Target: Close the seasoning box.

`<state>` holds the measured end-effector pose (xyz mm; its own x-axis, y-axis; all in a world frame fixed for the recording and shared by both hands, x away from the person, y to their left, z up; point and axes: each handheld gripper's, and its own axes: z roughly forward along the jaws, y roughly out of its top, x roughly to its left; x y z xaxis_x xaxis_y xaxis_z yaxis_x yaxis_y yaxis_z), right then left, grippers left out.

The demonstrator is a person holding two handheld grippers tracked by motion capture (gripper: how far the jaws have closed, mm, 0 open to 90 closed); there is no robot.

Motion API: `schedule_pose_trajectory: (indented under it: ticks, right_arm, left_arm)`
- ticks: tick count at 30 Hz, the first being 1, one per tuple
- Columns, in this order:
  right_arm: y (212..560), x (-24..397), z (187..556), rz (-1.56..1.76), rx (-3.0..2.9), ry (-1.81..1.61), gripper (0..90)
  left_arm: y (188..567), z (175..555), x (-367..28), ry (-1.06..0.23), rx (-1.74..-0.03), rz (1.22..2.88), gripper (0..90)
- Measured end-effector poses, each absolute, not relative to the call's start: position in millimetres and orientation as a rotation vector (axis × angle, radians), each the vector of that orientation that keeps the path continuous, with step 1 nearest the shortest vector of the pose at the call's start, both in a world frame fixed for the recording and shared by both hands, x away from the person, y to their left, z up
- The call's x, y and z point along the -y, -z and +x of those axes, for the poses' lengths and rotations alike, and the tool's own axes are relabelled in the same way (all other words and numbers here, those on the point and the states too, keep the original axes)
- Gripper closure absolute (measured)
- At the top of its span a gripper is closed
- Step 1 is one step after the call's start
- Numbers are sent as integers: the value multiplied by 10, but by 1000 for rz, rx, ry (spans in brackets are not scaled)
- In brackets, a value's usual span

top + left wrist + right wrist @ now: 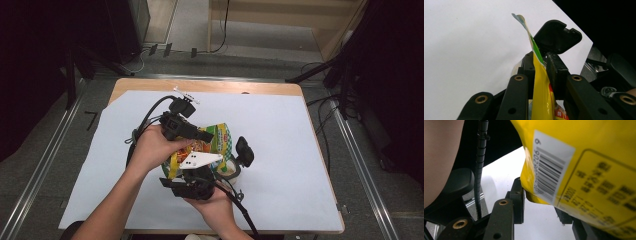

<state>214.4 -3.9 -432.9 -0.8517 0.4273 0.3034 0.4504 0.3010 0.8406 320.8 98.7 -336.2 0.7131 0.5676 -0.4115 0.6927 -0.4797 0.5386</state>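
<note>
while both hands meet over the middle of the tabletop [280, 150], a yellow snack bag [216, 141] is held between them above the white sheet [150, 107] that covers the wood. in the high view the bag lies with its long axis running from the near left to the far right, and its green and white end points away from the person.

the left claw [541, 65] is closed on the thin upper edge of the bag; in the left gripper view the yellow and green film stands upright between the two black jaws and rises above them to a narrow tip. the left hand [155, 147] holds this gripper from the left side.

the right claw [544, 207] is under the bag, and in the right gripper view the jaws stand on both sides of its lower corner, close to a white barcode label [550, 167]. i cannot tell if they press on it. the right hand [215, 202] comes from the near edge. a white cup [231, 171] stands just beside the bag.
</note>
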Motion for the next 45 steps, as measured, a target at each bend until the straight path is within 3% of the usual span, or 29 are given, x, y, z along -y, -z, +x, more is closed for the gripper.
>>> schedule_pose_trajectory:
  ticks: [45]
  right_arm:
    - [4324,55,2191,-847,2509,1627,658]
  left_arm:
    - [3377,3238,-985,210,-946,2205,792]
